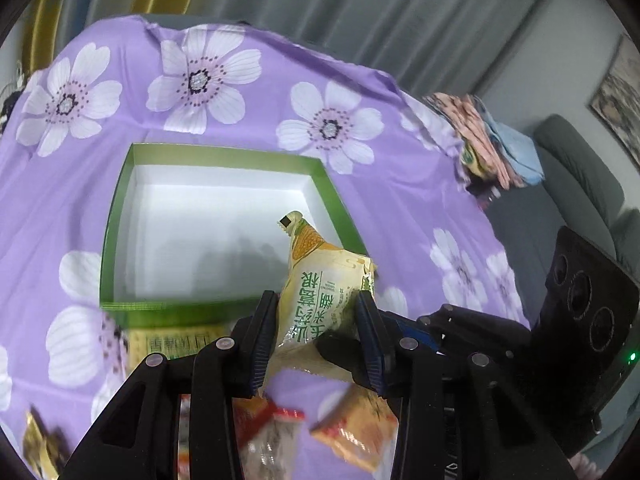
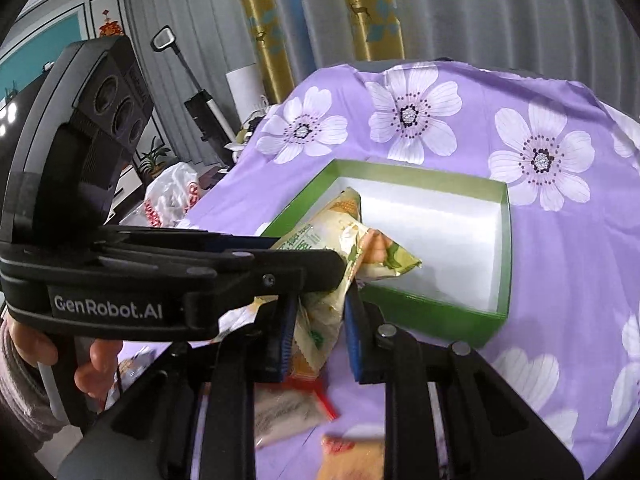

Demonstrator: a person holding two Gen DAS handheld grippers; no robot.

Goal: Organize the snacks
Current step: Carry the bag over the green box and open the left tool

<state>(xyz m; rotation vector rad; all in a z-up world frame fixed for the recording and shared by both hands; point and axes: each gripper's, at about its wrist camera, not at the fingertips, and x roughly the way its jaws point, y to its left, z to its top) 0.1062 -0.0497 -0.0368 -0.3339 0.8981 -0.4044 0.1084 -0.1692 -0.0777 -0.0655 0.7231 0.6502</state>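
Yellow-green snack packet (image 1: 320,296): pinched crosswise by left gripper (image 1: 316,328), held above near edge of green box (image 1: 120,216). Second yellow packet (image 2: 320,320): pinched by right gripper (image 2: 318,332). Loose red-edged packets (image 1: 272,432) on purple flowered cloth (image 1: 240,128) below. Box interior white.

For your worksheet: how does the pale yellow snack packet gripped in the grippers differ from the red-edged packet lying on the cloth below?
The yellow packet is lifted near the green box; the red-edged packet lies on the purple cloth. The yellow one is opaque with green print; the red-edged one looks partly clear. Both are sealed snack packets outside the box.
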